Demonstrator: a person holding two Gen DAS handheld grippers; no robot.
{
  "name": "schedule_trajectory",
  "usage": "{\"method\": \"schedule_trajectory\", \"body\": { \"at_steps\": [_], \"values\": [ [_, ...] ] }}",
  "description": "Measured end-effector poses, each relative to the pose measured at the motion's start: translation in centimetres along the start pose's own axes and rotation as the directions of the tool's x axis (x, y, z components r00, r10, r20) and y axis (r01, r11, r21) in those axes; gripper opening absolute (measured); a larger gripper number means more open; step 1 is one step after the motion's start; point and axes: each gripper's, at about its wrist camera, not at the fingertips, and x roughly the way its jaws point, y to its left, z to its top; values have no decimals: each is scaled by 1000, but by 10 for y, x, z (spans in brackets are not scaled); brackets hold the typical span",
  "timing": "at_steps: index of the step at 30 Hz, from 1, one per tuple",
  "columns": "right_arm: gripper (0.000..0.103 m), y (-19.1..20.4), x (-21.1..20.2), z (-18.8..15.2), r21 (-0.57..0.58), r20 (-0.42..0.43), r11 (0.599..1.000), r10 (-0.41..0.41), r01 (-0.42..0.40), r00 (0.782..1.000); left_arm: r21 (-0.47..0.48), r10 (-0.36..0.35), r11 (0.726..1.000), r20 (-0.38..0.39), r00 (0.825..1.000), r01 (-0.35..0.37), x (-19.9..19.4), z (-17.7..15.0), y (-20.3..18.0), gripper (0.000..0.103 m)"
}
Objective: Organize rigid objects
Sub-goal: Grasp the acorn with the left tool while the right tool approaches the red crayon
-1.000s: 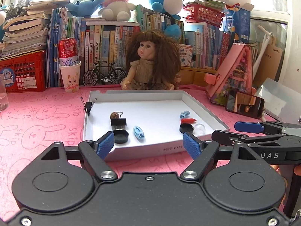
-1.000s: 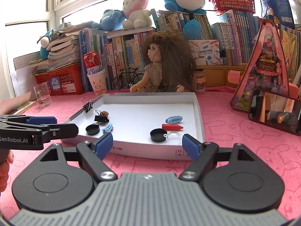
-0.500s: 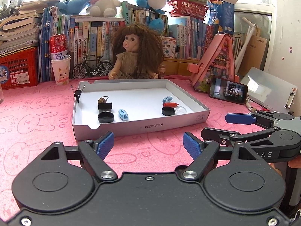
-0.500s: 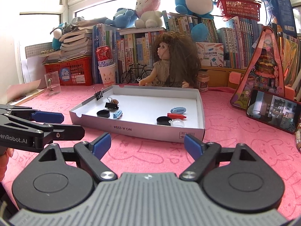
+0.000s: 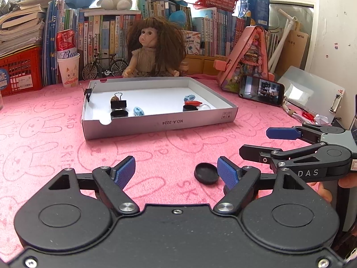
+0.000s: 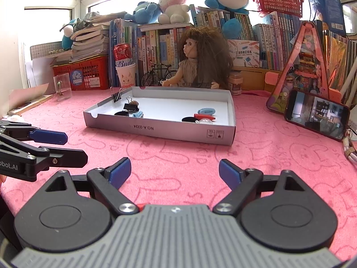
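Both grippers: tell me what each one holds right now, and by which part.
Nothing is held. The left gripper and right gripper both have jaws open and bare. A black cap lies loose on the pink cloth by the left gripper.

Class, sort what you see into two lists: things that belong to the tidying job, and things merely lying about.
Job: white tray; black cap on the cloth; binder clip; red piece; blue clip.

Lying about: doll; phone; soda can; toy bicycle; books.

Tray (image 5: 156, 122) mid-table, cap (image 5: 206, 173) on table (image 5: 44, 147) in front.
Clips (image 5: 118, 104) lie in tray left; doll (image 5: 154, 51) behind it, phone (image 5: 261, 90) right.
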Motion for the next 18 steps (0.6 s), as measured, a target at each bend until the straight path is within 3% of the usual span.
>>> {"method": "schedule_trajectory", "body": {
  "at_steps": [18],
  "values": [
    [92,3,-11,-22,-5,-36,1000,4,-5,999,2,-45,999,-16,999,45,-15,-23,-4,79]
  ]
}}
